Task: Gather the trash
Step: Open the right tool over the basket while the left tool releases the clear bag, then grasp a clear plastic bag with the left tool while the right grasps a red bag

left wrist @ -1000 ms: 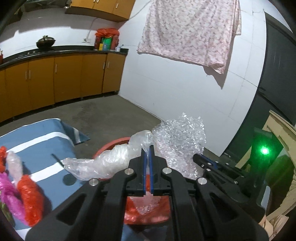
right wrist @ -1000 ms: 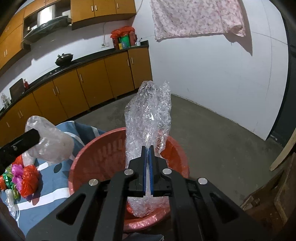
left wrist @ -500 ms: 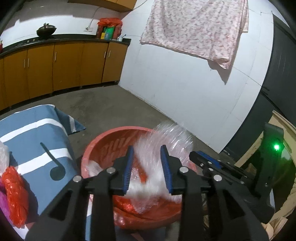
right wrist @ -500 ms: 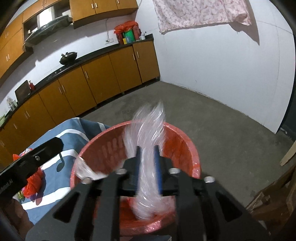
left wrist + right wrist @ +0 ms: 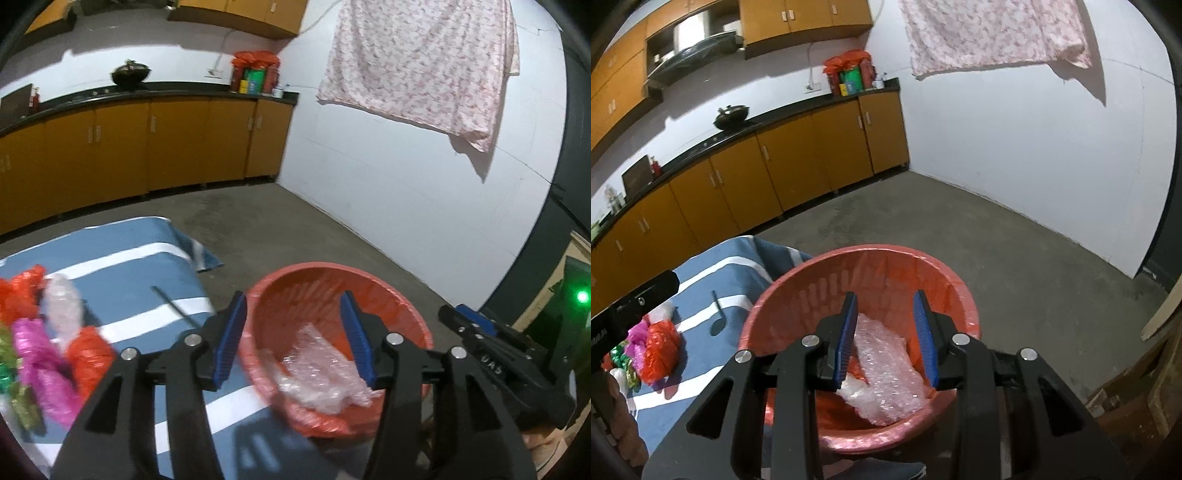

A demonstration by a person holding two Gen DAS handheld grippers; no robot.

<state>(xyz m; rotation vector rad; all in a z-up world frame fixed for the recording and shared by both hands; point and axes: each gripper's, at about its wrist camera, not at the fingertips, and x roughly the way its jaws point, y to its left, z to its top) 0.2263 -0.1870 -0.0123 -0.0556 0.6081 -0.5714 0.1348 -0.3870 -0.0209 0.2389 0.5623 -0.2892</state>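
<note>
Red basket [image 5: 964, 295]: holds bubble wrap [image 5: 886, 373], apparently dropped in. Left gripper [image 5: 291, 332], right gripper [image 5: 884, 332]: fingers just opened, empty, above it.

Legible text: white lettering, approx. "UAS", on right gripper [image 5: 491, 363] body, left wrist view. Packages on counter [image 5: 849, 83]: print too small/blurred to read.

Black hand-held gripper [image 5: 291, 336] — blue ribbed pads, silver screws.
</note>
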